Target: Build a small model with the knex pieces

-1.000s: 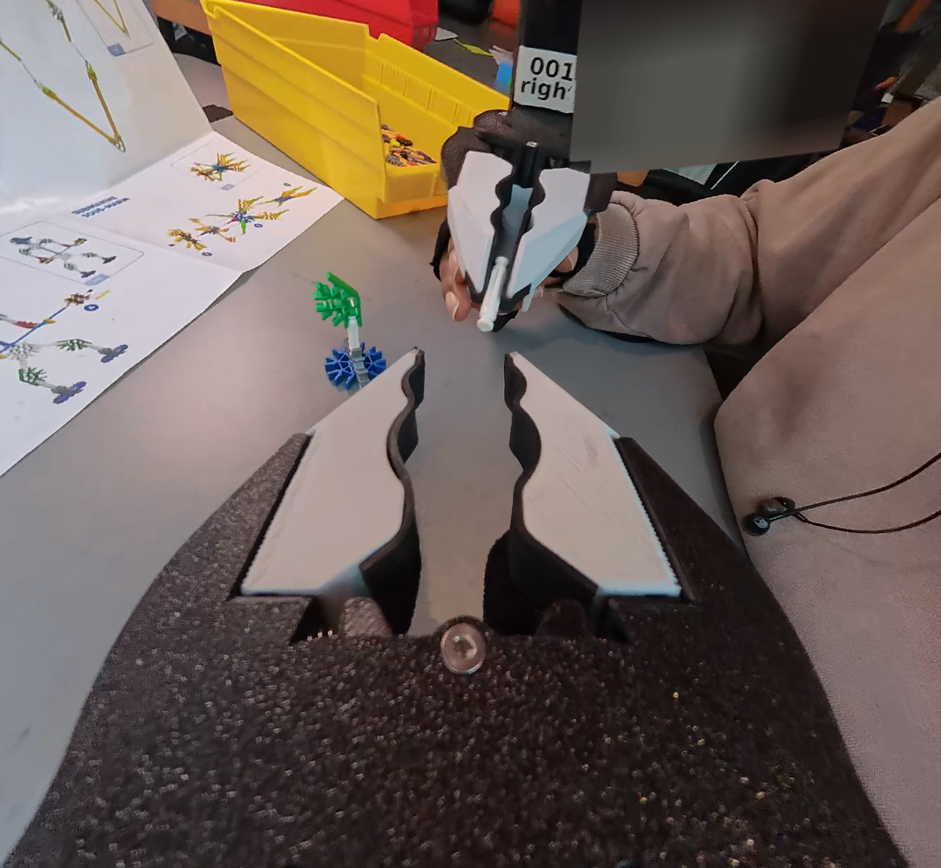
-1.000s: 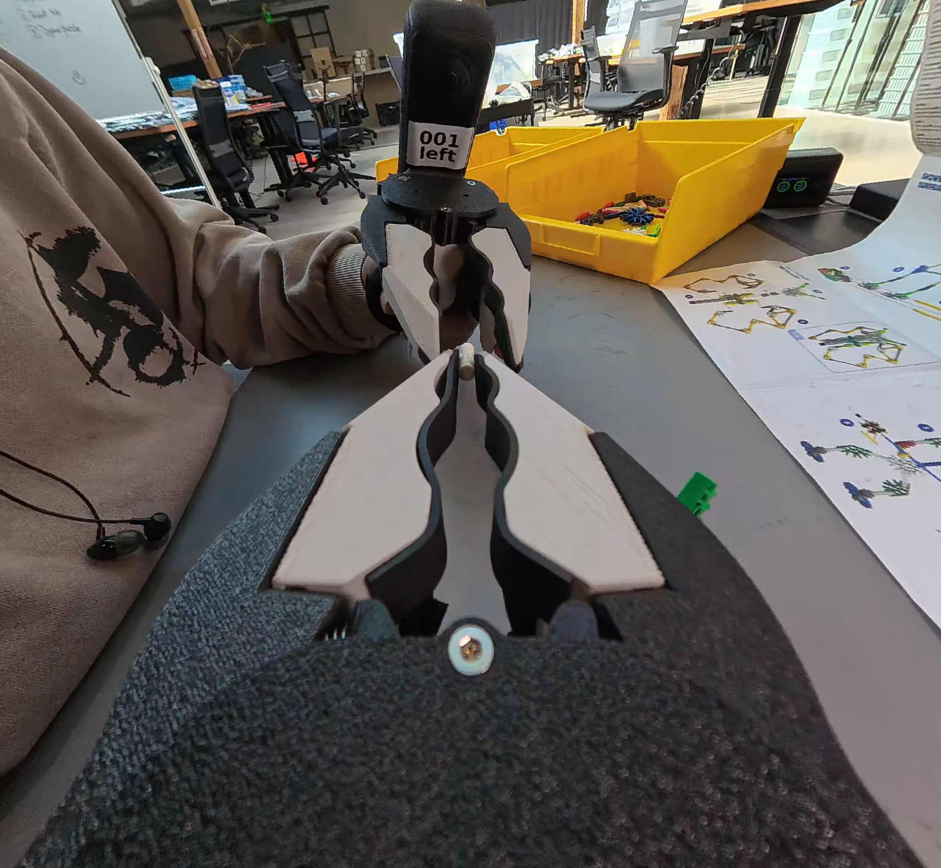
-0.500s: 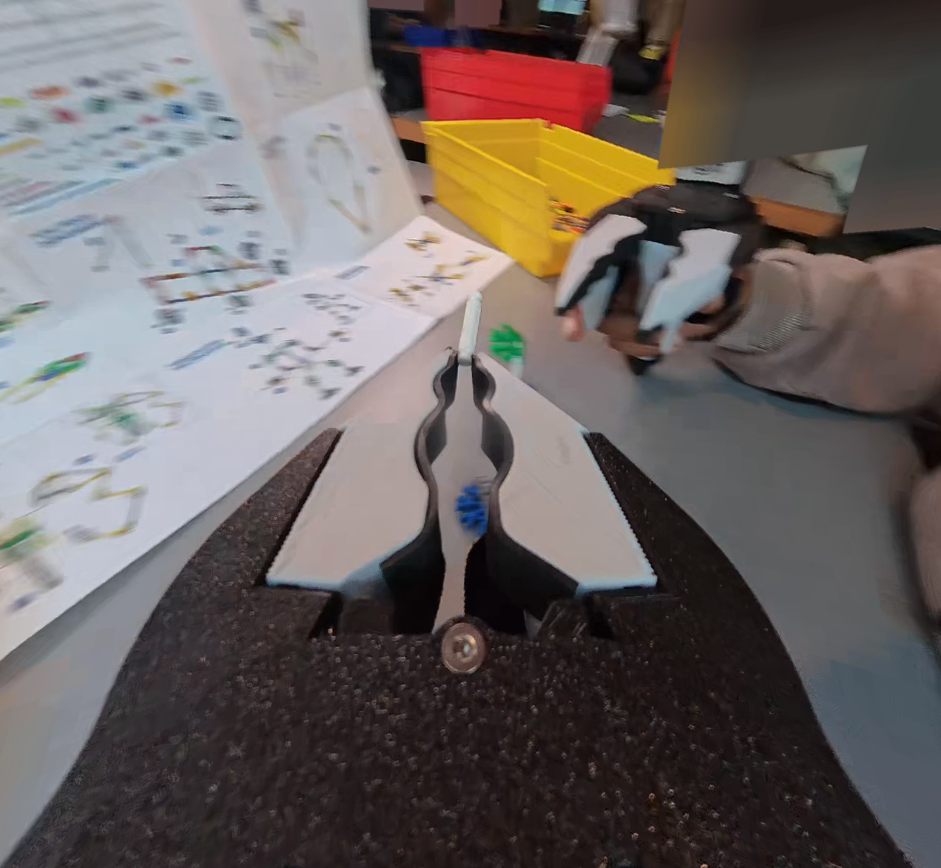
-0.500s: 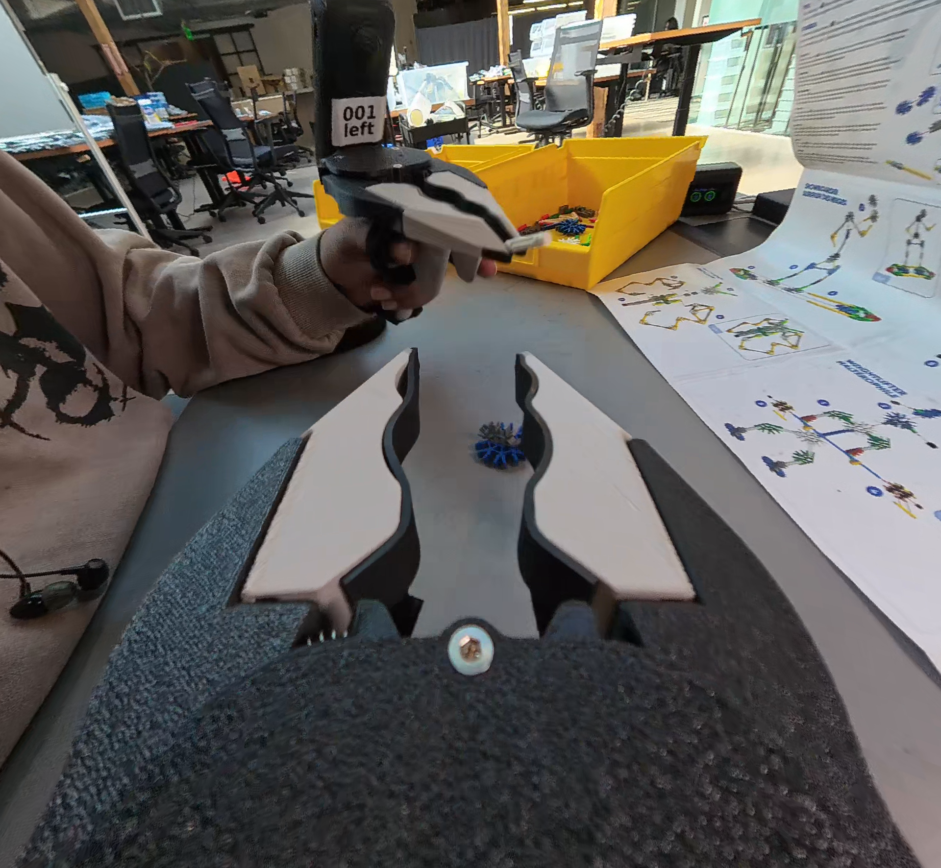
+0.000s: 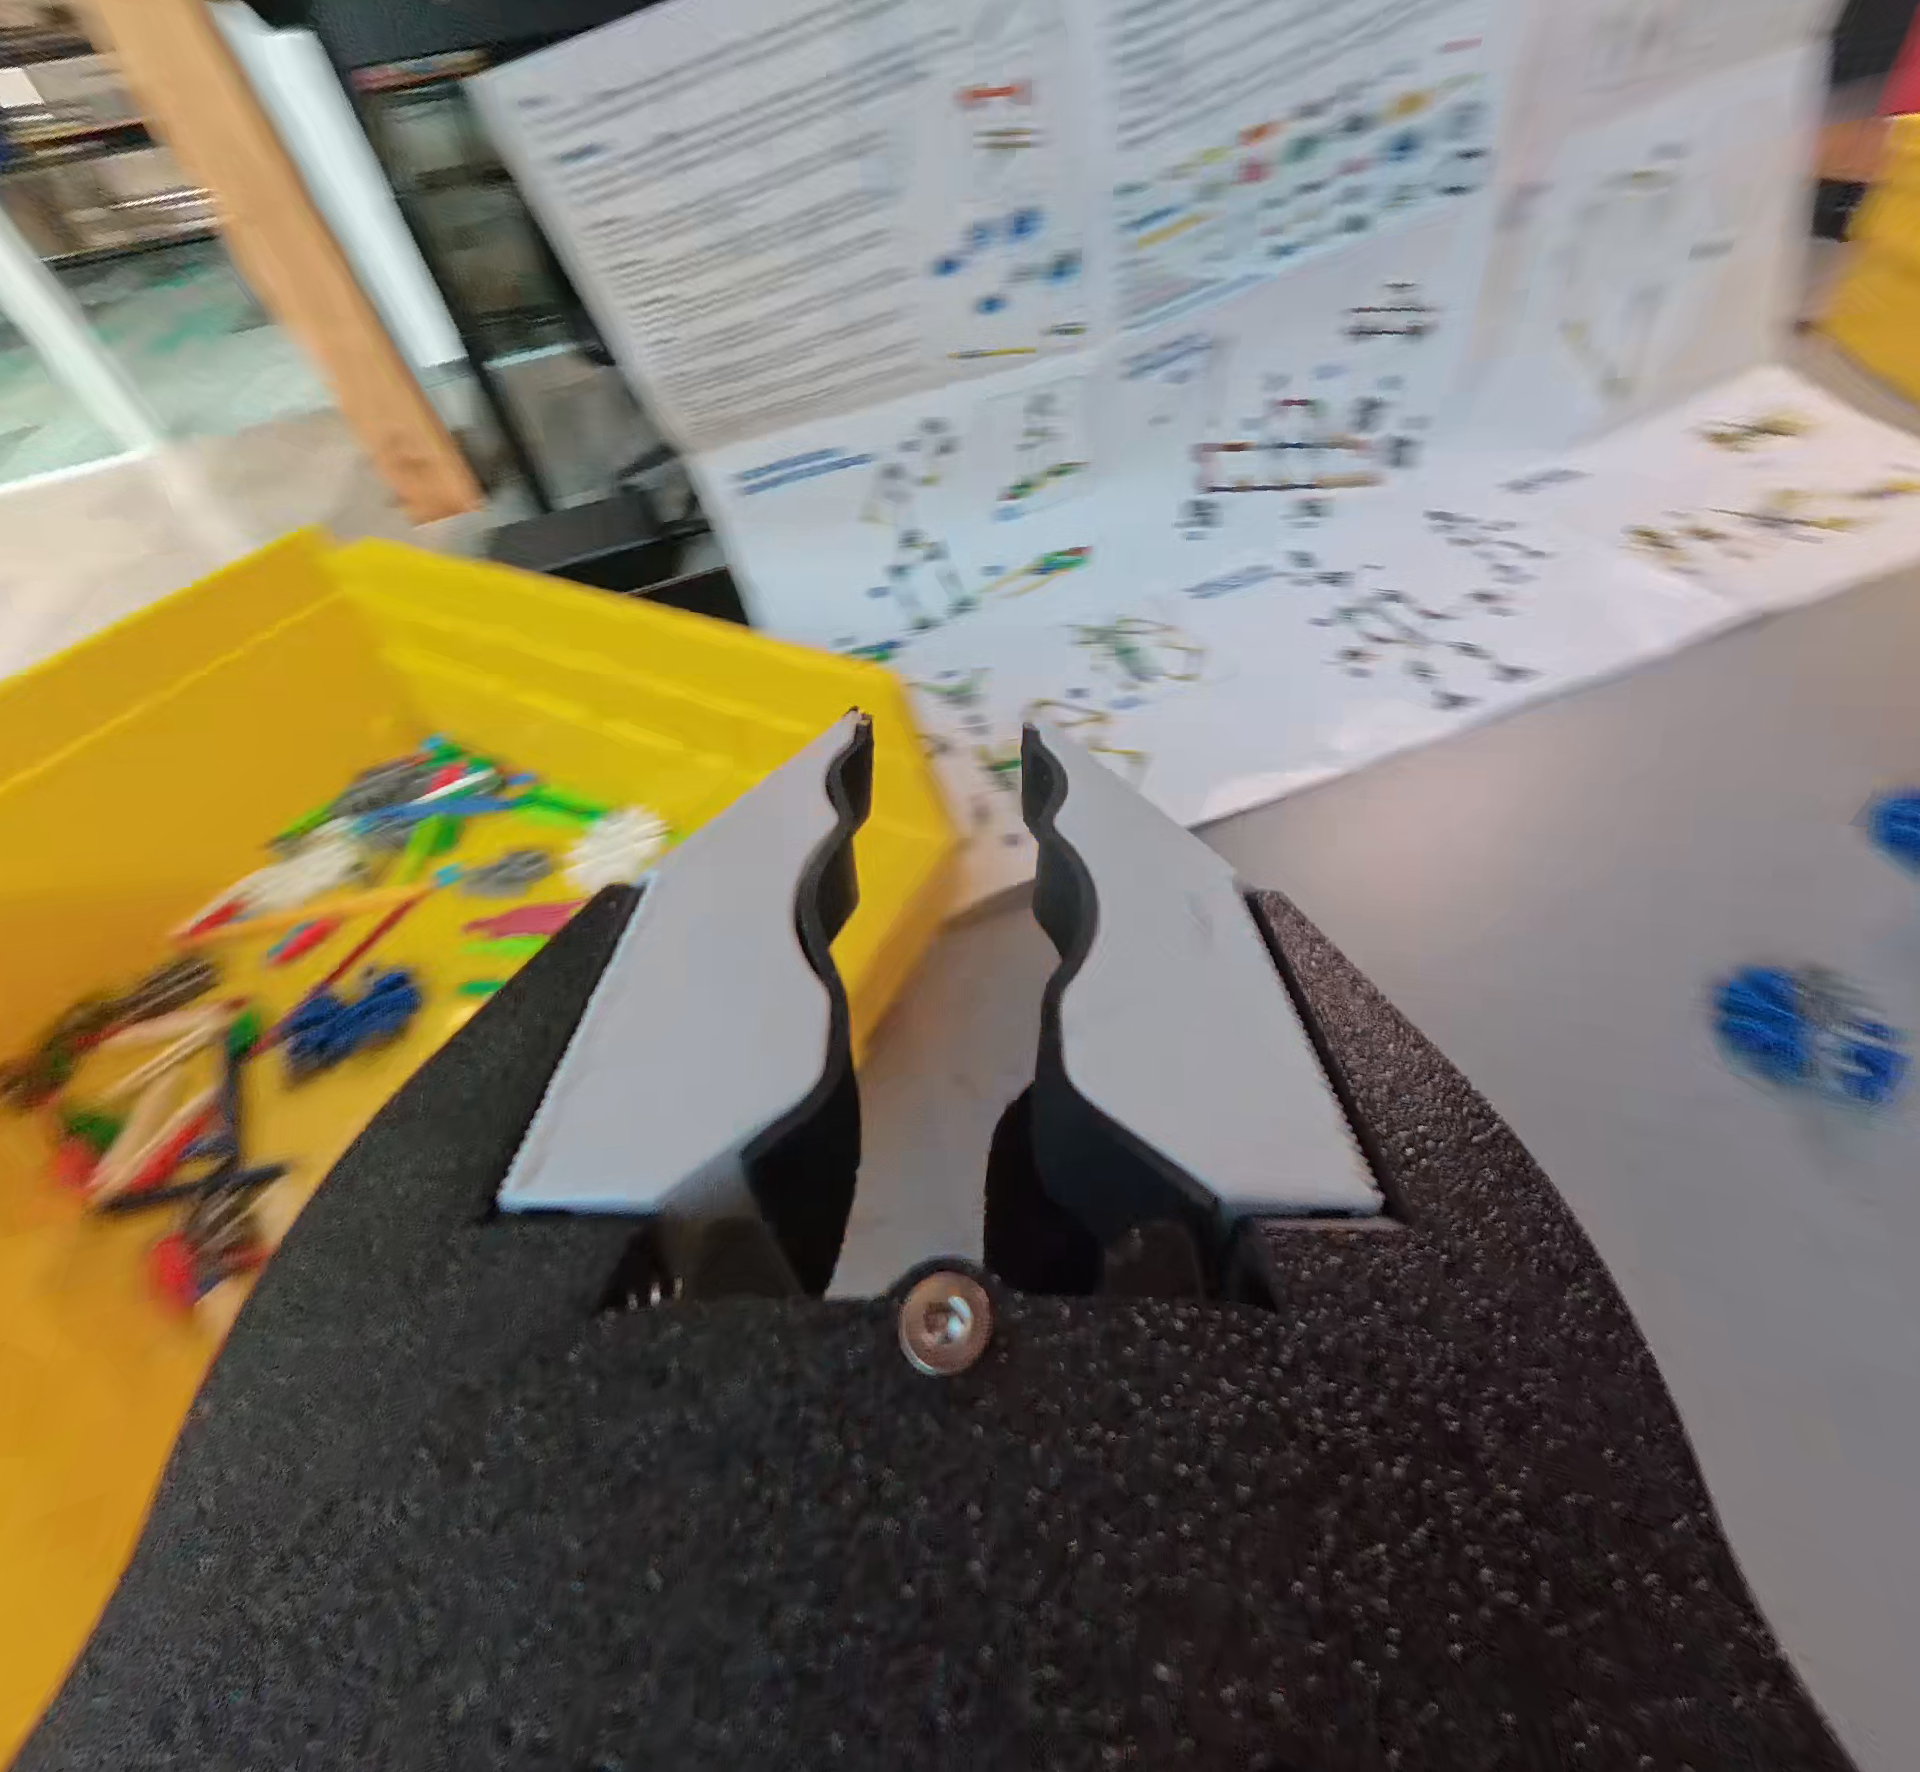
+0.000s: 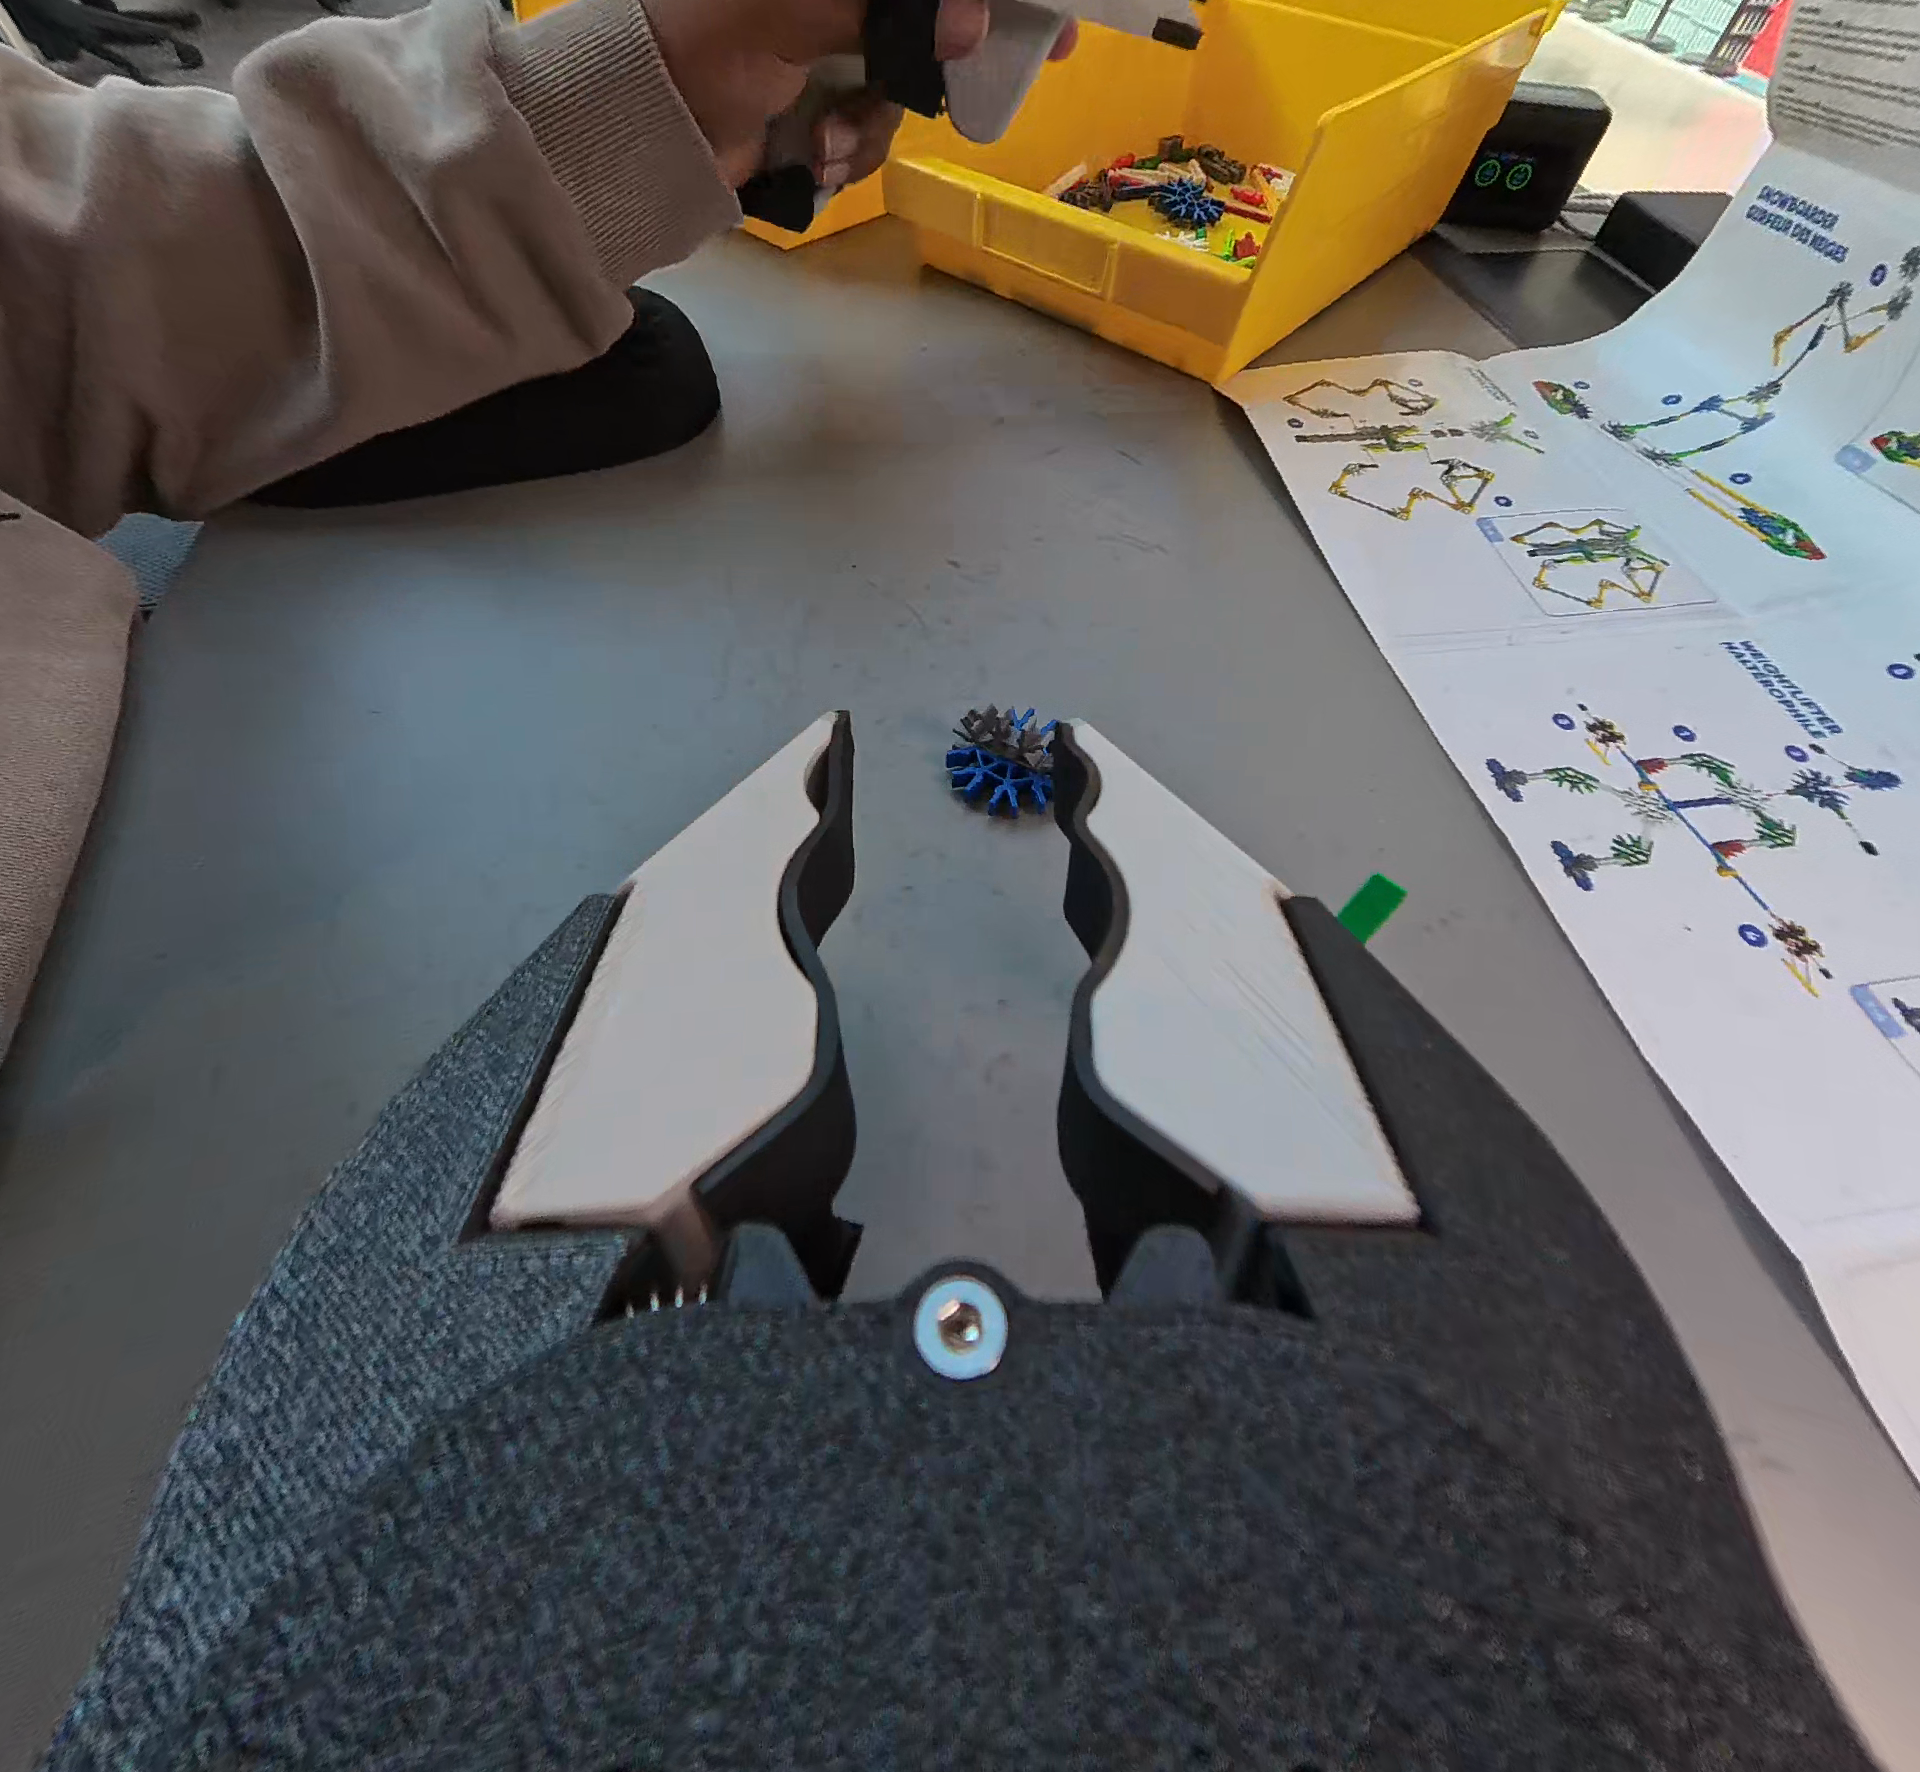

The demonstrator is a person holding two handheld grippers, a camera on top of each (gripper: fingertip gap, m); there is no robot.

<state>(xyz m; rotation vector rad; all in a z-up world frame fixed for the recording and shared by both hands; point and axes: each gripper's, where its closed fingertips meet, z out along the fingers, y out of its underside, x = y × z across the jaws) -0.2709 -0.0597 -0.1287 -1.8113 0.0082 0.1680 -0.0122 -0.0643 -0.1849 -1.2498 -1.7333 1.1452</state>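
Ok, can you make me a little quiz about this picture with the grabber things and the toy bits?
1. True or false: the right gripper is shut.
2. What colour is the bin of toy pieces? A) red B) yellow C) green
3. Fill in: the blue and grey connector lies on the ____, near the right gripper's fingers.

Key
1. False; it is open, as is the left gripper.
2. B
3. table
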